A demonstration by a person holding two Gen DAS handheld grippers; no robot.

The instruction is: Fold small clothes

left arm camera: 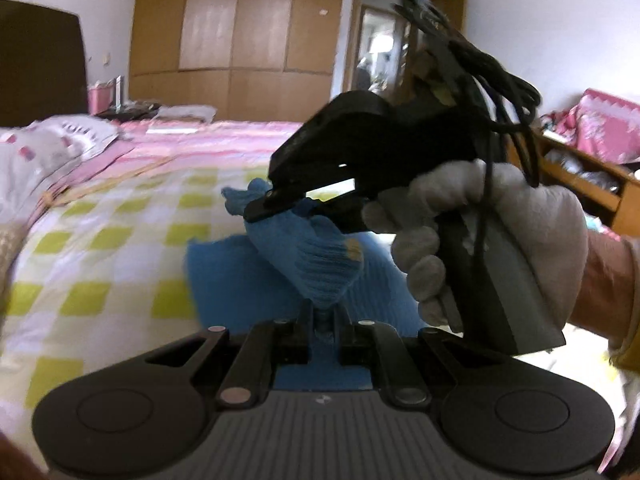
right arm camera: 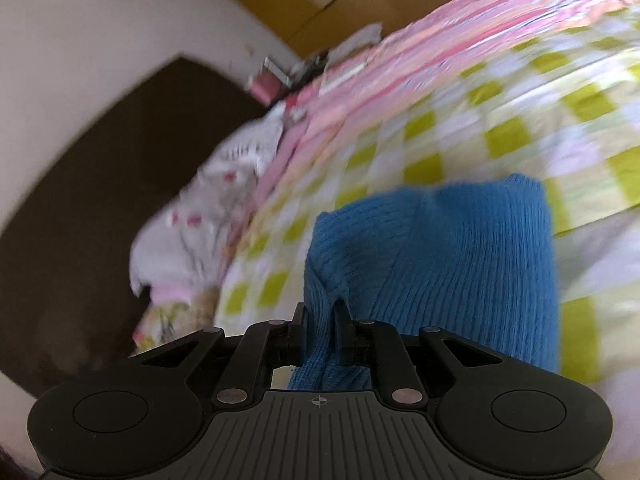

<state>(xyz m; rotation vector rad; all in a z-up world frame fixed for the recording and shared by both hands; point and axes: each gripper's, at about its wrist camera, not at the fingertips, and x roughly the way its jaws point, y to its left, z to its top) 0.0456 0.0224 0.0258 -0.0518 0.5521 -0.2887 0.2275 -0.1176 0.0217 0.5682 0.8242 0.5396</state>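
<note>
Both hand-held grippers are pinching the same blue knit garment [left arm camera: 320, 268] right now. The left hand-held gripper [left arm camera: 322, 312] has its fingers pressed together on a bunched point of the knit, and the fabric rises from there up to the right hand-held gripper [left arm camera: 280, 200], which clamps another fold of it — the gloved right hand [left arm camera: 492, 236] wraps the grip with black cables [left arm camera: 508, 92] looping over it. The rest of the garment lies flat on the bed [left arm camera: 100, 240], on a white and lime-green checked cover. From the right wrist view the right hand-held gripper [right arm camera: 320, 312] is squeezed onto a ridge of the blue knit [right arm camera: 460, 248], the cloth spreading out beyond it — that frame is tilted and blurry. A wooden wardrobe [left arm camera: 240, 28] stands behind the bed.
</note>
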